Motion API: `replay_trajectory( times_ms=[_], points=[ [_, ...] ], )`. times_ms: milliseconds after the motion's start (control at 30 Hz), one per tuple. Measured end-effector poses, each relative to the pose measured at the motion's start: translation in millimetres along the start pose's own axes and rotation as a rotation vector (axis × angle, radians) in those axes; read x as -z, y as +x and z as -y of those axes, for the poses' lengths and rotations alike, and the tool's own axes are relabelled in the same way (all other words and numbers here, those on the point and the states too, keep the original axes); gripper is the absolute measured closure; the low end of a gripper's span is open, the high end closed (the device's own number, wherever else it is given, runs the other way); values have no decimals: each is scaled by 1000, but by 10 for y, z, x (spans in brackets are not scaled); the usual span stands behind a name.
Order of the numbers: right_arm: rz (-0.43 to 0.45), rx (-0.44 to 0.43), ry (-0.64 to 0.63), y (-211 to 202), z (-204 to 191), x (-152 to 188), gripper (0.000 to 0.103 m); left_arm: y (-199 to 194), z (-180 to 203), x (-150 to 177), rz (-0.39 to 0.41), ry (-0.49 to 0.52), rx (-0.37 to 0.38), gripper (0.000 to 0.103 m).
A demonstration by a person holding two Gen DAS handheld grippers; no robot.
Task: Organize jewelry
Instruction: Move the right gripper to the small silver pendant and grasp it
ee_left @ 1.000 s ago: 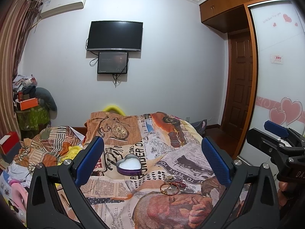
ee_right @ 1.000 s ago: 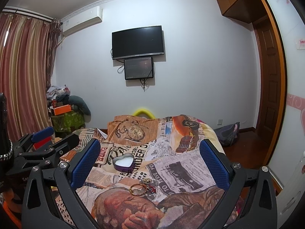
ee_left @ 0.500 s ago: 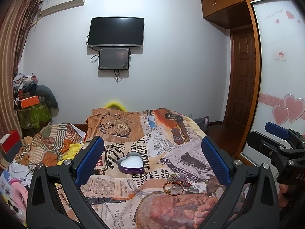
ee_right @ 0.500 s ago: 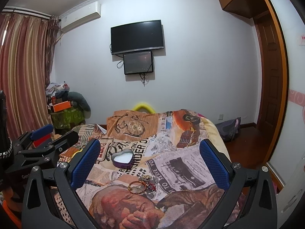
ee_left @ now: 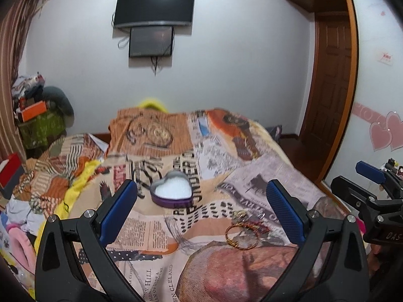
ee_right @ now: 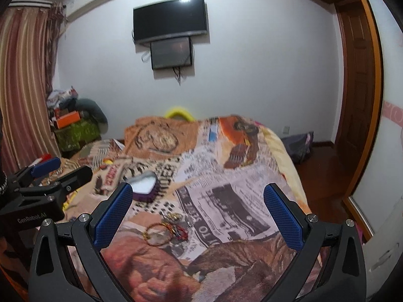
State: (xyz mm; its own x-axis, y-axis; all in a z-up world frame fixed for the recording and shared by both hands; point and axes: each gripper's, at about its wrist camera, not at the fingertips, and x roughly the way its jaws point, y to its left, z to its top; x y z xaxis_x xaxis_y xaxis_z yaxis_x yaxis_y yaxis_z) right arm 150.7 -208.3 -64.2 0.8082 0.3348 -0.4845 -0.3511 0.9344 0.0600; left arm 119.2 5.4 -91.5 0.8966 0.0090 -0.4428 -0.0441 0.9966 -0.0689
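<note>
A purple heart-shaped box [ee_left: 171, 191] with a white inside sits open on the patterned bedspread [ee_left: 161, 231]; it also shows in the right wrist view [ee_right: 146, 187]. A gold and red bangle [ee_left: 242, 234] lies nearer, with a small heap of other jewelry [ee_left: 240, 215] just behind it; the right wrist view shows the bangle [ee_right: 157, 234] and the heap [ee_right: 175, 217]. My left gripper [ee_left: 201, 210] is open and empty above the bed, short of the box. My right gripper [ee_right: 197, 212] is open and empty, with the jewelry low between its fingers. Each gripper shows at the edge of the other's view.
The bed fills the room's middle. Crumpled clothes and a red box [ee_left: 10, 170] lie at its left. A cluttered stand [ee_left: 40, 123] is by the curtain. A wardrobe door with pink hearts [ee_left: 377, 125] and a wooden door [ee_left: 330, 80] are on the right.
Both grippers have moved forward and tipped down toward the bed; the heart box and the jewelry now look closer and larger. Both stay open.
</note>
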Motion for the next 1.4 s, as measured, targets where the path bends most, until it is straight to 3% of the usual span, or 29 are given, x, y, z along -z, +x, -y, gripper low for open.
replay_trajectory(
  times_ms=[233,400,500,733,933,1100,1200,1333,1400],
  points=[
    [-145,15,-7,389,135,197,0,637,-118,298,-169,-8,-23,1],
    [-221,-8,-14,607,196,303,3,893,-92,410,-258,-10,-20,14],
    [-262,-38,-21,742,211,332,13,1107,-47,455,-324,-29,40,20],
    [-349,-149,-34,991,224,357,46,1244,158,353,-367,-7,135,31],
    [-423,-218,-41,1188,163,396,65,1391,278,409,-421,-14,240,55],
    [-443,-237,-48,1242,162,415,72,1449,299,472,-450,-21,285,67],
    [-453,-241,-53,1275,164,424,85,1457,289,462,-453,-25,294,71],
    [-448,-243,-56,1283,167,432,91,1536,277,455,-464,-42,303,72],
    [-448,-244,-52,1296,176,432,93,1572,284,472,-470,-46,310,80]
  ],
)
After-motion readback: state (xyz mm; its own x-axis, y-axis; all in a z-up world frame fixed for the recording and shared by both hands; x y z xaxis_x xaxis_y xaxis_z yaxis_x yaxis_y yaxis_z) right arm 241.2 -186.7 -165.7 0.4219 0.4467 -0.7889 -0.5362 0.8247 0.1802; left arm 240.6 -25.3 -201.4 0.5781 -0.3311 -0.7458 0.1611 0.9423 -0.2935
